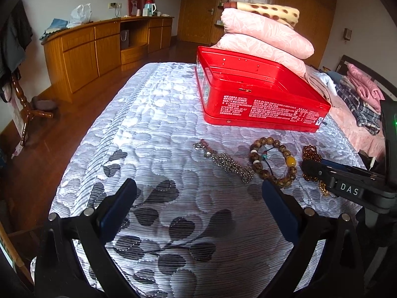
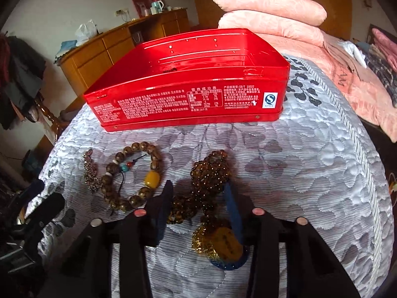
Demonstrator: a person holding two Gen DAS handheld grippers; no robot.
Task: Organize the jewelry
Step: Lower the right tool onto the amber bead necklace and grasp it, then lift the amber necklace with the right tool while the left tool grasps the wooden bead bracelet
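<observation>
A: Three jewelry pieces on bed by red tin point(image 2: 188, 94); right hand-held gripper point(image 2: 201, 193) partly open, straddling amber bead necklace point(image 2: 211, 171).

B: Left hand-held gripper point(image 1: 198, 198) wide open, empty; wooden bead bracelet point(image 1: 273, 161) & silver chain point(image 1: 230, 164) lie beside.

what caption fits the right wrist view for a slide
Right gripper straddles amber bead necklace on quilted bedspread, red tin behind.

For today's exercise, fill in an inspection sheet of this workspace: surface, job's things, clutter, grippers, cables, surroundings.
Surface: quilted bedspread, leaf pattern.
Job's things: open red tin; wooden bead bracelet; silver chain; amber bead necklace, all in front of the tin.
Clutter: folded pink quilts, clothes.
Grippers: left gripper open, empty; right gripper astride the amber necklace, grip uncertain.
Cables: nothing seen.
Surroundings: wooden cabinet, wooden floor.
</observation>
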